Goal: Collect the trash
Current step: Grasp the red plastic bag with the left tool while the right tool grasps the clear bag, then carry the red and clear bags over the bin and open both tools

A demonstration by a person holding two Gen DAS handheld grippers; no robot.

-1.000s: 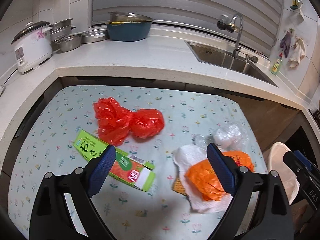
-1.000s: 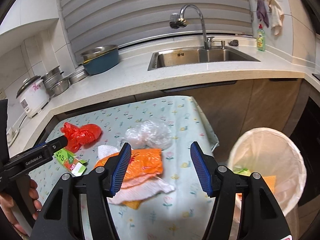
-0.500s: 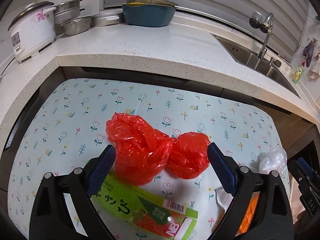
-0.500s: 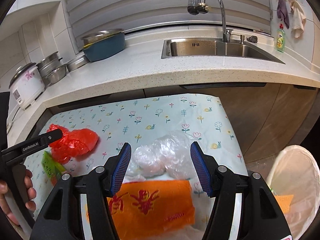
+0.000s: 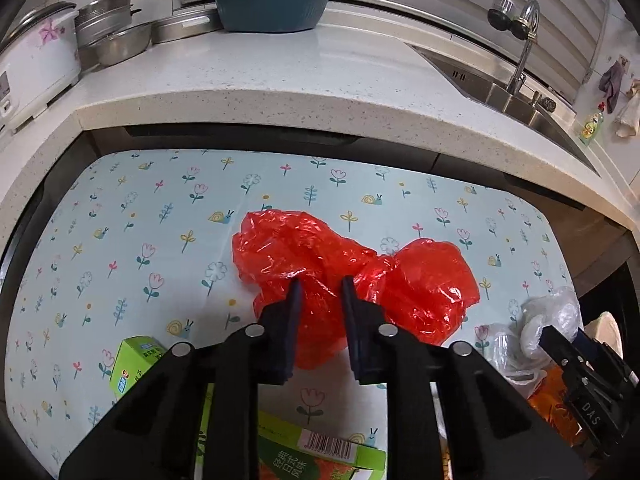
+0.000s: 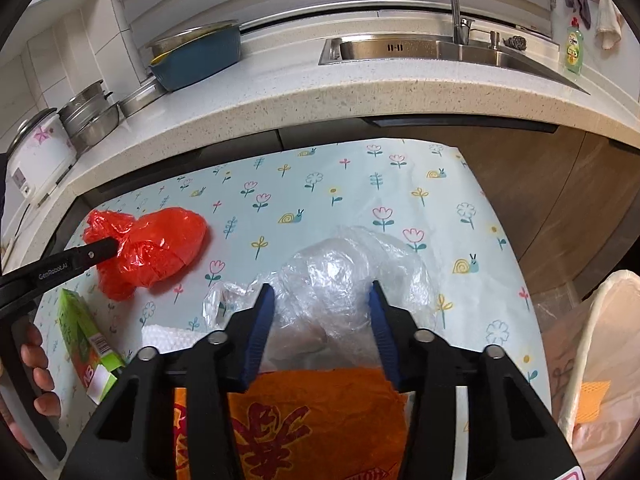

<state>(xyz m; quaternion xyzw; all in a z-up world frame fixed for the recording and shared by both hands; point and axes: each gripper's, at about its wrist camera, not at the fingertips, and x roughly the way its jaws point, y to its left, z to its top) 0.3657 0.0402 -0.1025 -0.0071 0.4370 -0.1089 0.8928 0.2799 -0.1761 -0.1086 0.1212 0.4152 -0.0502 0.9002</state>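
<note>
1. Right now the left gripper [image 5: 319, 286] has just been closing, and its jaws pinch a fold of the red plastic bag [image 5: 424, 280], so it is clenched on that bag
2. That red bag lies crumpled on the floral tablecloth [image 5: 132, 216], at about 12 o'clock from the left fingertips, its larger lobe bulging out toward 2 o'clock
3. Meanwhile the right gripper [image 6: 322, 292] has just been closing around the clear plastic bag [image 6: 352, 256]; the crinkled film sits between the blue pads, which appear to press into its sides, so I read it as grasping that bag, though loosely
4. From the right gripper's tips, an orange printed bag [image 6: 320, 416] lies at 6 o'clock, a green carton [image 6: 86, 340] at 9 o'clock beside the person's hand [image 6: 38, 380], and the lined trash bin [image 6: 600, 344] at 3 o'clock, off the table's edge
5. Both bags look feather-light, soft and slippery; thin film will likely slide or stretch instead of lifting cleanly
6. Best hold, I judge, is a bunched, thick knot of folds near each bag's middle, not a single loose flap, which may tear or slip out
</note>
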